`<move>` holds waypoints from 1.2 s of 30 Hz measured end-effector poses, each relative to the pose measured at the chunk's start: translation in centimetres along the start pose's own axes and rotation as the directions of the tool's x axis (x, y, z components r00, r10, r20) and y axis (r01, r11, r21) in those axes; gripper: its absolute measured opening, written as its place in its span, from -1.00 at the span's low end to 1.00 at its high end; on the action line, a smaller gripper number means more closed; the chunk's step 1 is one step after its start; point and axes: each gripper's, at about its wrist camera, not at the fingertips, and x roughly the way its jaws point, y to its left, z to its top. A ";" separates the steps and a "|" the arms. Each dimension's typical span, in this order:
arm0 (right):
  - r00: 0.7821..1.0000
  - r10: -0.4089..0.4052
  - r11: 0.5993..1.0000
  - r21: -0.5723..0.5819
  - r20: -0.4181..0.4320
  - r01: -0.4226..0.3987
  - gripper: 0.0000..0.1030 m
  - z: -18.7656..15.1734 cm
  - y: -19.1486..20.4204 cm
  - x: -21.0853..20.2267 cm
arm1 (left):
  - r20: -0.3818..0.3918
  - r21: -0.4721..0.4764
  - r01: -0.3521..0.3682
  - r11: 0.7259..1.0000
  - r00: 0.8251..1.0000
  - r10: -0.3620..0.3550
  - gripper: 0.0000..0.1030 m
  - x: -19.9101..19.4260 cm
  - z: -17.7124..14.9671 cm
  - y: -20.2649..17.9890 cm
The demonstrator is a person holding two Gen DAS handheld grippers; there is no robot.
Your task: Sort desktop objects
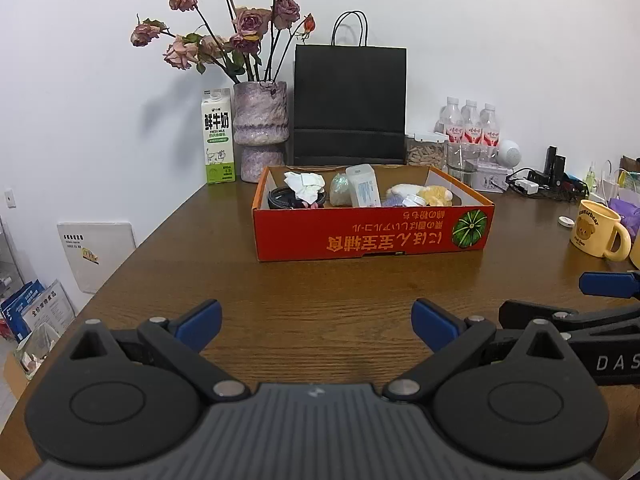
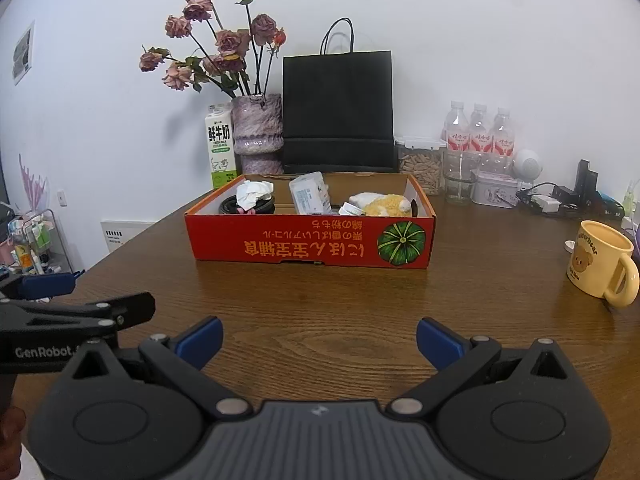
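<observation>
A shallow red cardboard box stands on the brown wooden table ahead of both grippers. It holds crumpled white tissue, a black coiled item, a clear plastic pack, a greenish bag, a small white jar and a yellow plush toy. My left gripper is open and empty above bare table. My right gripper is open and empty, also short of the box. Each gripper shows at the other's side.
A yellow bear mug stands at the right. Behind the box stand a milk carton, a vase of dried roses, a black paper bag, water bottles, jars and cables. The table's left edge drops to the floor.
</observation>
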 end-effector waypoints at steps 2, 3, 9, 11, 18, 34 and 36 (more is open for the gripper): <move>1.000 0.000 1.000 0.000 -0.001 0.000 1.00 0.0 0.0 -0.1 | -0.002 -0.001 0.001 1.000 1.000 -0.001 1.00 0.0 0.0 0.0; 1.000 -0.001 1.000 0.000 -0.002 0.001 1.00 0.0 0.0 0.0 | -0.003 -0.001 0.001 1.000 1.000 -0.001 1.00 0.0 -0.1 0.0; 1.000 -0.002 1.000 -0.001 -0.003 0.002 1.00 0.0 0.0 -0.1 | -0.004 -0.001 0.000 1.000 1.000 0.000 1.00 0.1 -0.1 -0.1; 1.000 -0.004 1.000 -0.002 -0.004 0.004 1.00 -0.1 0.0 -0.1 | -0.005 0.002 -0.001 1.000 1.000 0.001 1.00 0.0 -0.1 -0.1; 1.000 -0.003 1.000 -0.001 -0.005 0.003 1.00 -0.1 -0.1 -0.1 | -0.004 0.005 -0.002 1.000 1.000 0.002 1.00 0.1 -0.1 -0.1; 1.000 -0.005 1.000 0.001 -0.009 0.005 1.00 -0.1 0.0 0.0 | -0.003 0.009 -0.006 1.000 1.000 0.007 1.00 0.0 0.0 -0.2; 1.000 -0.005 1.000 0.001 -0.008 0.005 1.00 -0.1 0.0 0.0 | -0.003 0.009 -0.007 1.000 1.000 0.007 1.00 0.0 0.1 -0.2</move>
